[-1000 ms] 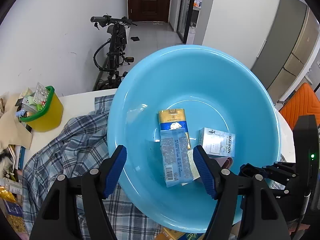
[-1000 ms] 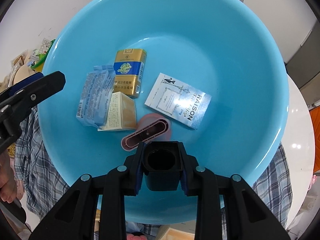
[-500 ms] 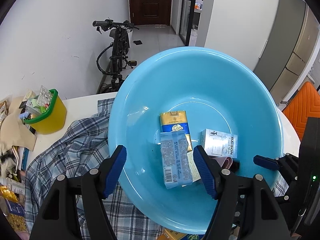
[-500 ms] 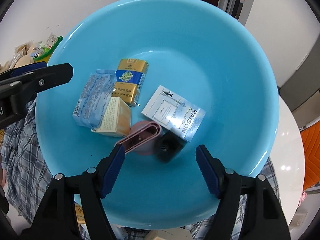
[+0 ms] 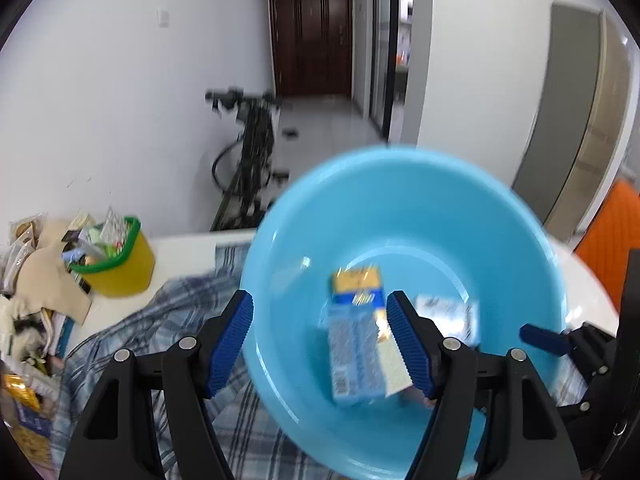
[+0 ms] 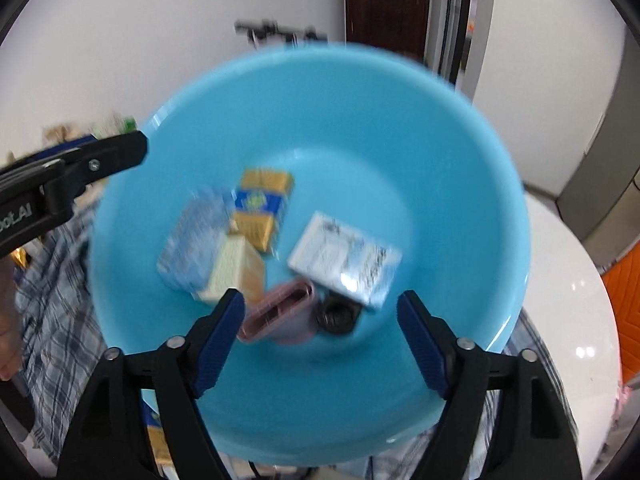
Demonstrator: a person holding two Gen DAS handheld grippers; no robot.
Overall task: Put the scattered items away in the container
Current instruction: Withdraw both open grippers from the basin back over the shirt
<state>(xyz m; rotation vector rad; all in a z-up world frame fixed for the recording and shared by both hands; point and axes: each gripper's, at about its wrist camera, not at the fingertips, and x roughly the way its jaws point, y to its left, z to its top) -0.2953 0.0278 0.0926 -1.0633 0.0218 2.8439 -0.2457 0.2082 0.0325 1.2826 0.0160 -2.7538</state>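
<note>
While opening, right gripper [image 6: 320,336] empty.

Motion blur smears the packets' print [image 6: 256,204] in the blue basin [image 6: 400,152] — lettering unreadable; the plaid cloth [image 5: 132,340] hides the counter beneath — its near edge cut off.

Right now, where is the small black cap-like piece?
In the right wrist view the black piece lies inside the blue basin, near its front, between the pink case and the pale blue RAISON box.
</note>
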